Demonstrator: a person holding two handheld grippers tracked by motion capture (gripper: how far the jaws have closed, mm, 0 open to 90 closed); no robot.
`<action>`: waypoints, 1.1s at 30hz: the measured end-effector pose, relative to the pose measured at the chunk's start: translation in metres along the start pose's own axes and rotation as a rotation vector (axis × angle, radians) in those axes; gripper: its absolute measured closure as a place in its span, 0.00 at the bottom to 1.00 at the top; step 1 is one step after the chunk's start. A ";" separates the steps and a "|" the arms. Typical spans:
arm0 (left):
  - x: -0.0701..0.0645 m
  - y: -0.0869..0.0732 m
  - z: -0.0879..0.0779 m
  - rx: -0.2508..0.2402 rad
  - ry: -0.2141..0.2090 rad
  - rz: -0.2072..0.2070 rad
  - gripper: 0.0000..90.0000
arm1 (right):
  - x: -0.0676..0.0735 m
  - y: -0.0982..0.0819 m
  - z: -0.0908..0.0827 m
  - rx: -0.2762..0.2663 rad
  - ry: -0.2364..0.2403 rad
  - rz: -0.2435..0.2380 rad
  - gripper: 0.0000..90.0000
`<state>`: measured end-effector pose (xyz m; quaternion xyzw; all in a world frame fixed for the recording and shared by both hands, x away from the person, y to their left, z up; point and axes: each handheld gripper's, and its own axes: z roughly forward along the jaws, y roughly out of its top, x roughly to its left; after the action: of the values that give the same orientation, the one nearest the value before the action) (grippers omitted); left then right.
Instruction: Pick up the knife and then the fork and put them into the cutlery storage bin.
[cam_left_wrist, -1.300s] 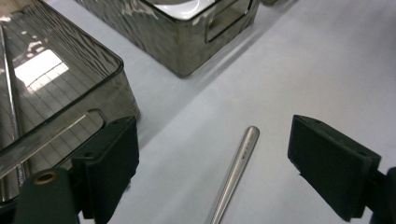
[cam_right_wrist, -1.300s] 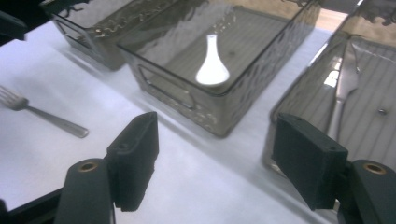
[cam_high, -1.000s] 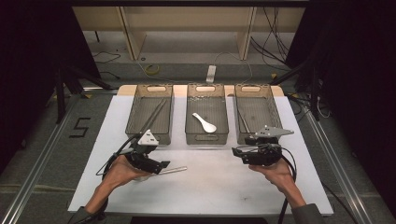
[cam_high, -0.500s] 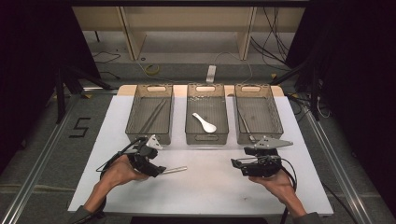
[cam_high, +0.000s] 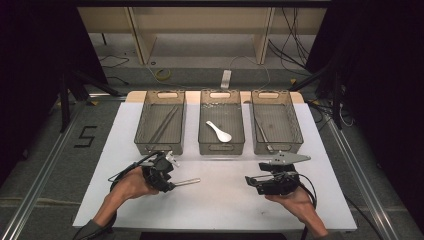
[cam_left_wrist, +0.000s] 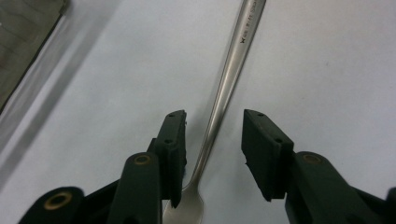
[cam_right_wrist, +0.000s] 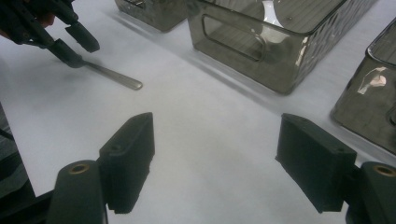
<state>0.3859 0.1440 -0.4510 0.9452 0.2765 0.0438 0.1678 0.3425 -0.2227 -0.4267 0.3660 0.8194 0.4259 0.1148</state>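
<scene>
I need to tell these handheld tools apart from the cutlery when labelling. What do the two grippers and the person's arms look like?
Both are black. The left gripper and right gripper each have two blocky black jaws with brass-coloured pivot rivets and flat pads. The right one carries a grey three-cornered plate. Black cables trail from each. A dark sleeve shows at the left forearm.

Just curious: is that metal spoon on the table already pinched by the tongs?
Not yet. The left tongs have been closing around the spoon, but gaps show beside its handle.

Three bins (cam_high: 160, 128), one white spoon (cam_high: 219, 131), one metal spoon (cam_high: 186, 182), two tools (cam_high: 161, 172), one worktop (cam_high: 320, 200)
</scene>
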 end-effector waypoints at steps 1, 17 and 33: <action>0.000 0.000 0.001 0.003 -0.002 -0.001 0.69 | 0.000 0.000 0.000 0.003 0.002 -0.001 0.32; 0.003 0.002 0.012 0.078 -0.011 0.001 0.81 | 0.008 -0.001 -0.003 -0.016 0.026 -0.012 0.31; -0.002 0.004 0.014 0.089 -0.006 0.042 0.89 | 0.009 -0.002 -0.001 -0.003 0.028 -0.014 0.31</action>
<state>0.3893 0.1356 -0.4625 0.9575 0.2576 0.0321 0.1255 0.3348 -0.2180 -0.4261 0.3543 0.8228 0.4313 0.1069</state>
